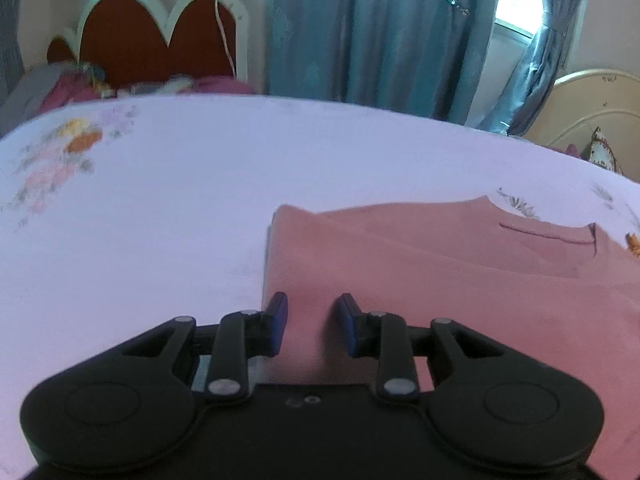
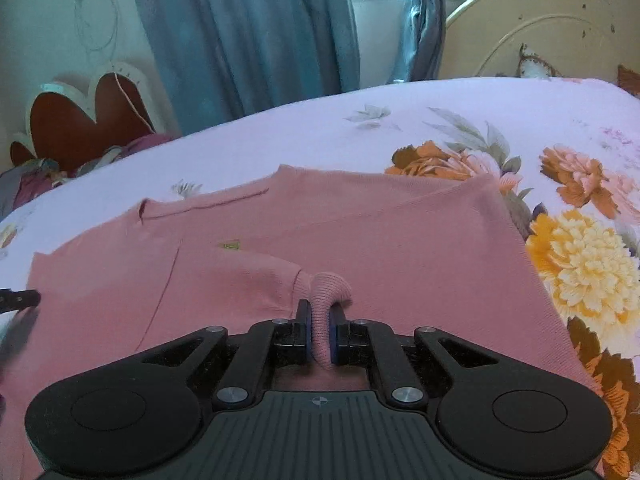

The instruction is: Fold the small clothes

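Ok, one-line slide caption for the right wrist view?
Right gripper pinches the ribbed cuff of a pink sweater spread on a floral bedsheet.

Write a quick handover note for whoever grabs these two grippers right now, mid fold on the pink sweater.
Right gripper: shut on the ribbed cuff of the pink sweater, sleeve drawn in over the body.
Left gripper: open, holding nothing, fingers over the sweater's left side near its edge.
The sweater lies spread on the floral bedsheet, collar away from you.
Done: one sleeve appears folded inward.
Left: set the cuff down and release it, then probably fold the body and square it up.
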`<state>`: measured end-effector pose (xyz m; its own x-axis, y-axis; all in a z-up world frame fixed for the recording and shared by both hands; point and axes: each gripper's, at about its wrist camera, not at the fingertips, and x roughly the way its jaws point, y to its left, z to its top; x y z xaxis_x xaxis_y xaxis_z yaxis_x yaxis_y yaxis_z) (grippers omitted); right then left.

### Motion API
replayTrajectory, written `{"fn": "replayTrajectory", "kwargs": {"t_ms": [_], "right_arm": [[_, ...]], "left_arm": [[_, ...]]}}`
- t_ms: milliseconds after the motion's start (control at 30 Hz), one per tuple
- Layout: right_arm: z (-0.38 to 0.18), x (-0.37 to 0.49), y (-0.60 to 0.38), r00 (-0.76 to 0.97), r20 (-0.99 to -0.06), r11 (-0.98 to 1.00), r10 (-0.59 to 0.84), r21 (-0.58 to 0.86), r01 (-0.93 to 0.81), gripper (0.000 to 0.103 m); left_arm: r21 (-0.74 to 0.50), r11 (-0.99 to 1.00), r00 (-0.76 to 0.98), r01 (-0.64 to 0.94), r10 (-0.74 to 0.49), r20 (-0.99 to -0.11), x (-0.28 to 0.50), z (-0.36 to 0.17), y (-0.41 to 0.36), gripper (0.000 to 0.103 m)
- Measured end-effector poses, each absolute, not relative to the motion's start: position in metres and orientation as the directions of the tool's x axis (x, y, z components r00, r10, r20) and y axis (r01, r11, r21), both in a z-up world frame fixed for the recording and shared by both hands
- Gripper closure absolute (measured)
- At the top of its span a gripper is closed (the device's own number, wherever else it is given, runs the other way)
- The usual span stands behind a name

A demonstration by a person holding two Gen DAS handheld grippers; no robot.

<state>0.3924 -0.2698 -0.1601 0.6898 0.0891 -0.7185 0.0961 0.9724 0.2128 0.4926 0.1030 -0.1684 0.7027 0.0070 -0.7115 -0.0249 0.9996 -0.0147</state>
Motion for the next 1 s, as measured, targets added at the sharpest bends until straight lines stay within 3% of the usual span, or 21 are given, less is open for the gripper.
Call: {"fn": "replayTrajectory", "kwargs": {"t_ms": [200,267,300,333,400,500,667,833,1000], "right_arm": [[-0.145,0.389,-0.267,0.749,-0.66,0.971,0.054,0.21,0.115,0.093],[-0.139,0.389,-0.262,0.769,-0.638,0.979,0.042,0.179,0.096,0.082],[-0.138,0.391,-0.259,0.777,-0.628,0.984,0.028,0.155,0.089,0.059],[-0.138,0.393,-0.259,0.781,-0.624,0.988,0.006,0.125,0.093,0.047],[-0.146,0.399,-0.258,0.753,-0.657,0.992,-0.051,0.056,0.117,0.048],[-0.151,0.399,-0.27,0.722,-0.689,0.984,-0.055,0.086,0.156,0.07],[-0.142,0.387,-0.26,0.759,-0.651,0.992,0.014,0.107,0.073,0.07],[-0.162,0.391,-0.248,0.682,-0.731,0.998,0.019,0.054,0.029,0.069],[-0.157,0.383,-0.262,0.684,-0.73,0.995,0.005,0.072,0.069,0.069]], "left_arm": [[-0.004,1.0,0.716,-0.031,0.019,-0.697,0.501,-0.165,0.101,0.075],[0.006,1.0,0.719,-0.029,0.025,-0.695,0.506,-0.166,0.099,0.075],[0.013,0.999,0.718,-0.032,0.032,-0.696,0.507,-0.167,0.098,0.074],[0.023,0.999,0.715,-0.033,0.04,-0.698,0.509,-0.169,0.098,0.073],[0.043,0.999,0.723,-0.027,0.049,-0.689,0.508,-0.171,0.096,0.073],[0.045,0.999,0.719,-0.03,0.052,-0.693,0.506,-0.169,0.097,0.073],[0.062,0.998,0.713,-0.027,0.063,-0.698,0.499,-0.166,0.092,0.074],[0.089,0.996,0.708,-0.02,0.077,-0.702,0.498,-0.167,0.089,0.073],[0.093,0.995,0.698,-0.032,0.088,-0.711,0.495,-0.165,0.092,0.07]]}}
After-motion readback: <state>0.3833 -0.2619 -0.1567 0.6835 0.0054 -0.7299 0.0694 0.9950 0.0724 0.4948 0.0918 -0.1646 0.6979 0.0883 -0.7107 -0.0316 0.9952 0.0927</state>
